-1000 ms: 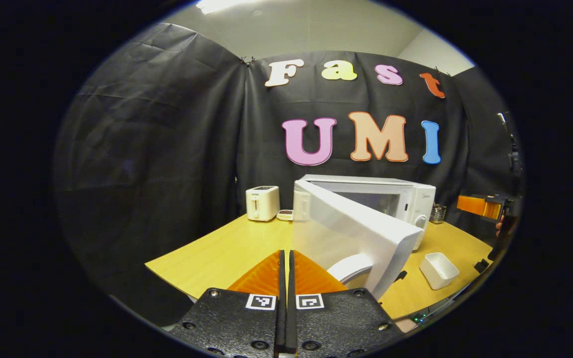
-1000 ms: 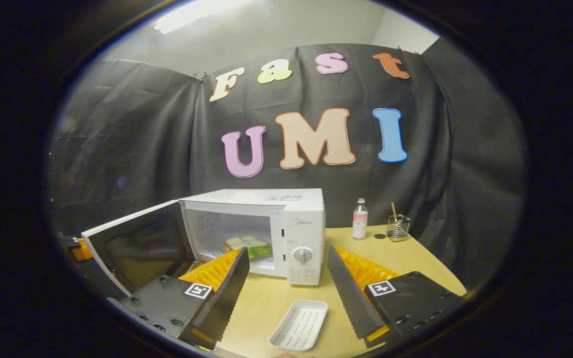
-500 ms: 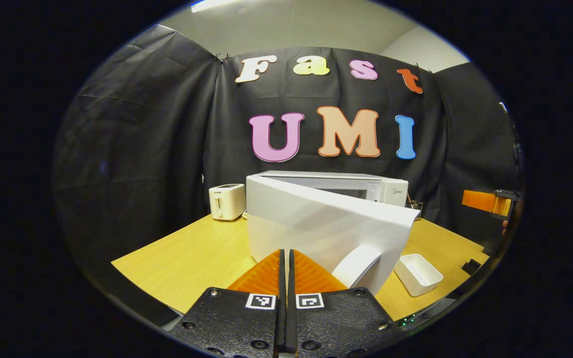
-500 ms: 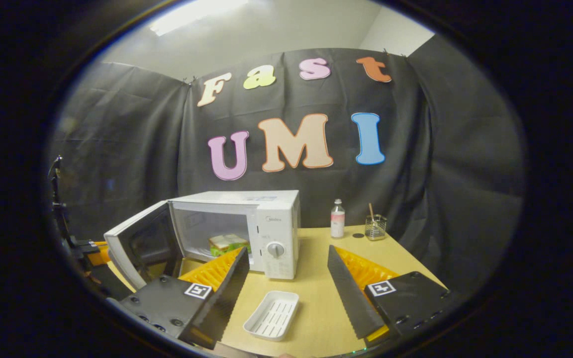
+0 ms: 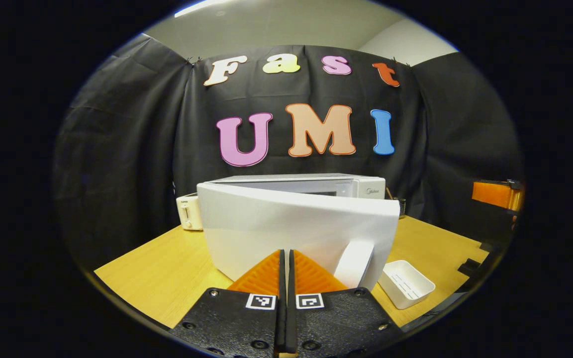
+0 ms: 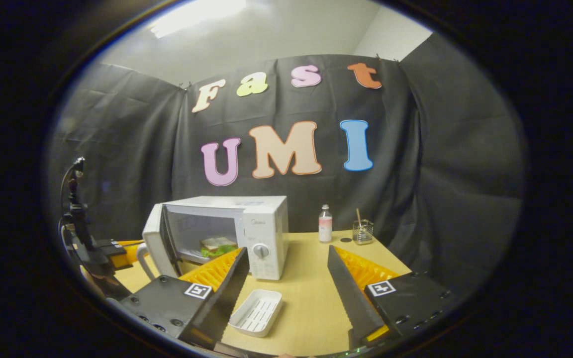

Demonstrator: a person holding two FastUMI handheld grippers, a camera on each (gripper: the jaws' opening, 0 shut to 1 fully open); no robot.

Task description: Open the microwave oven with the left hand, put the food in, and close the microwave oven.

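With the sandwich (image 6: 217, 244) inside the microwave (image 6: 246, 226) and its door (image 5: 296, 231) ajar, left claw (image 5: 285, 258) pressed together could slip off w/o latching; right claw (image 6: 286, 278), apart, idles over the bench (image 6: 306, 298).

The microwave oven (image 5: 351, 186) carries a small brand mark at the top of its control panel (image 6: 265, 243), too small to read. Square black-and-white coded markers sit on the left gripper (image 5: 286, 258) and right gripper (image 6: 286, 283) finger mounts.
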